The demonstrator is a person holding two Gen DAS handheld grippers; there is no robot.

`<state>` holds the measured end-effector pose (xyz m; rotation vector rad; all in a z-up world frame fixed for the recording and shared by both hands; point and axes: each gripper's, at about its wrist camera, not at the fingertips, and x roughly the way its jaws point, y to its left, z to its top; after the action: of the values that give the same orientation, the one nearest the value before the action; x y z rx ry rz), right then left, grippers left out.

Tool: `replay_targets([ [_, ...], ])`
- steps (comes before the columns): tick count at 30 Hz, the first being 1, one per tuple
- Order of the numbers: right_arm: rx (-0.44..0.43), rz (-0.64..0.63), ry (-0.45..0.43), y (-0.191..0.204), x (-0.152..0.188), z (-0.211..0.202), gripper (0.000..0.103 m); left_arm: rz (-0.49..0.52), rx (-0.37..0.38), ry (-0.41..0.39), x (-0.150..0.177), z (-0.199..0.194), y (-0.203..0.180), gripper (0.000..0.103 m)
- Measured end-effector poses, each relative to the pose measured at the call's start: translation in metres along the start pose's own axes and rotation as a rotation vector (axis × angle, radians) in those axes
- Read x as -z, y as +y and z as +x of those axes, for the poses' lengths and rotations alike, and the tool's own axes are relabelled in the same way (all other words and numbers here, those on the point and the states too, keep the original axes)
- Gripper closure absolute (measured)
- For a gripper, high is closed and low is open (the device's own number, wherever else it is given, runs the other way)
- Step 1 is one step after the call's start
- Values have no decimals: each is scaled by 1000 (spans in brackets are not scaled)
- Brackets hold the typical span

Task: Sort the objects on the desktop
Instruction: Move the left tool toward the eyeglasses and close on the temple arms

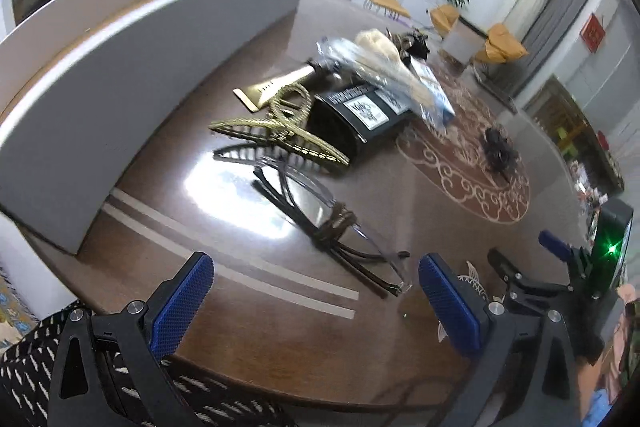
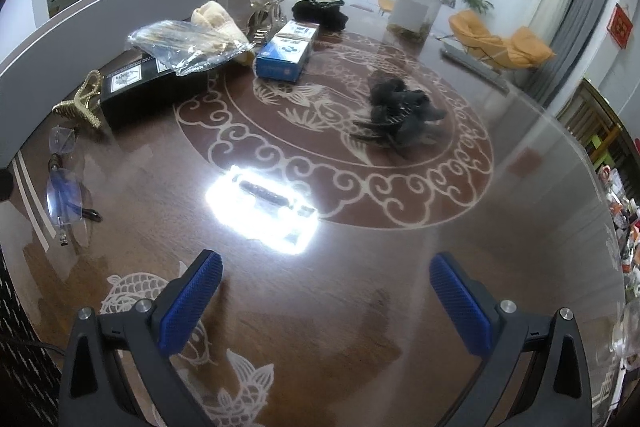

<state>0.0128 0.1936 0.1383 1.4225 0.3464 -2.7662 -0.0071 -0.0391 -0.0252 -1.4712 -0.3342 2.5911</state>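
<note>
Folded rimless glasses (image 1: pixel 340 227) flat on glossy brown table (image 1: pixel 248 311), just ahead of left gripper (image 1: pixel 316 301), blue pads spread, nothing held. Gold hair claw (image 1: pixel 280 135) beyond, touching black box (image 1: pixel 360 119). Right gripper (image 2: pixel 326 301) likewise spread and empty, black hair clip (image 2: pixel 400 115) well ahead.

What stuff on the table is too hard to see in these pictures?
- Clear plastic bag, both views: glare and blur hide its contents.
- Black box, left wrist view: label print too blurred to read.
- Eyeglasses, right wrist view: squeezed at the left edge.
- Black clump: too dark to identify.
</note>
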Motion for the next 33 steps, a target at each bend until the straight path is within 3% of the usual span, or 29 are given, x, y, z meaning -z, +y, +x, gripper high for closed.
replay_targets([
  [8, -34, 5, 19, -10, 0, 11, 0, -27, -163, 93, -18, 47, -16, 0],
  [14, -142, 66, 20, -25, 1, 21, 0, 19, -288, 75, -21, 62, -26, 0],
  [22, -191, 36, 17, -38, 2, 25, 0, 35, -282, 51, -21, 57, -22, 0],
  [33, -186, 54, -19, -92, 40, 13, 0, 48, -276, 50, -16, 54, -21, 0],
])
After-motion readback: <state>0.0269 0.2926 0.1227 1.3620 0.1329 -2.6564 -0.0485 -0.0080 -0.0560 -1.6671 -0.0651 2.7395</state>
